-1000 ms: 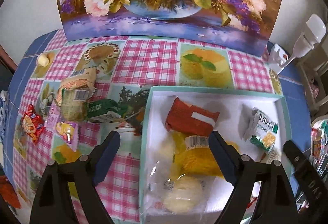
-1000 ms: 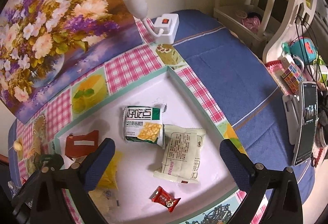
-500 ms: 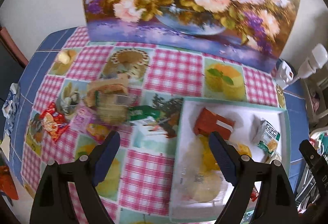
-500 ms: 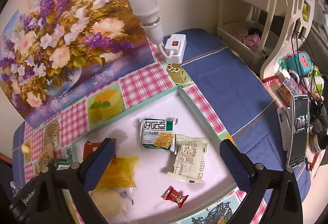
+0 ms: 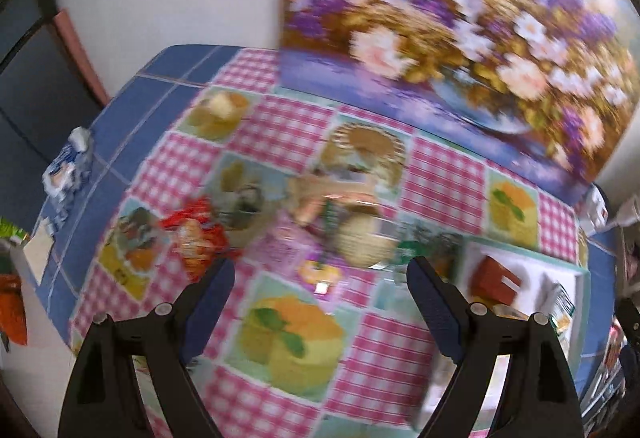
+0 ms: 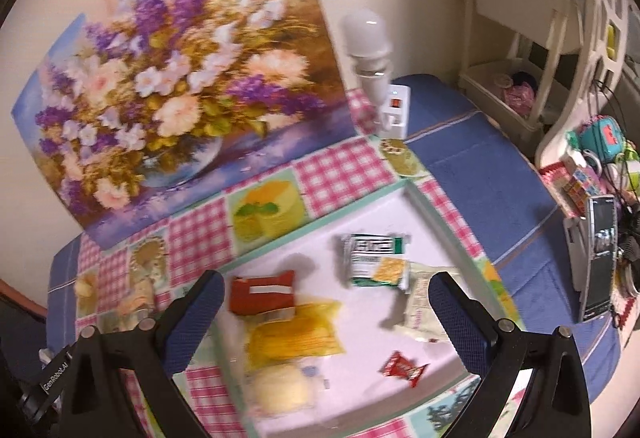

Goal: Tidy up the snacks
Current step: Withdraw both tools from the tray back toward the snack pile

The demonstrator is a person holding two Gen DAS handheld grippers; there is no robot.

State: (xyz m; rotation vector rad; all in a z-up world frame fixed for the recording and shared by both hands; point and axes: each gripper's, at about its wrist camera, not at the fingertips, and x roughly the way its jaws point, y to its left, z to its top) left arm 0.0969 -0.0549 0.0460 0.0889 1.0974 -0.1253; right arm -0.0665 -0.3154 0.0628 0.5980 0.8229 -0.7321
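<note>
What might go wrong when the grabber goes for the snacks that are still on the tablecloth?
1. The loose snacks lie bunched and overlapping, so the open left gripper could pinch two at once or shove one away.
2. The red packet sits toward the table's edge and might get knocked off.
3. The tray is already crowded; another snack could land on the red candy.
</note>
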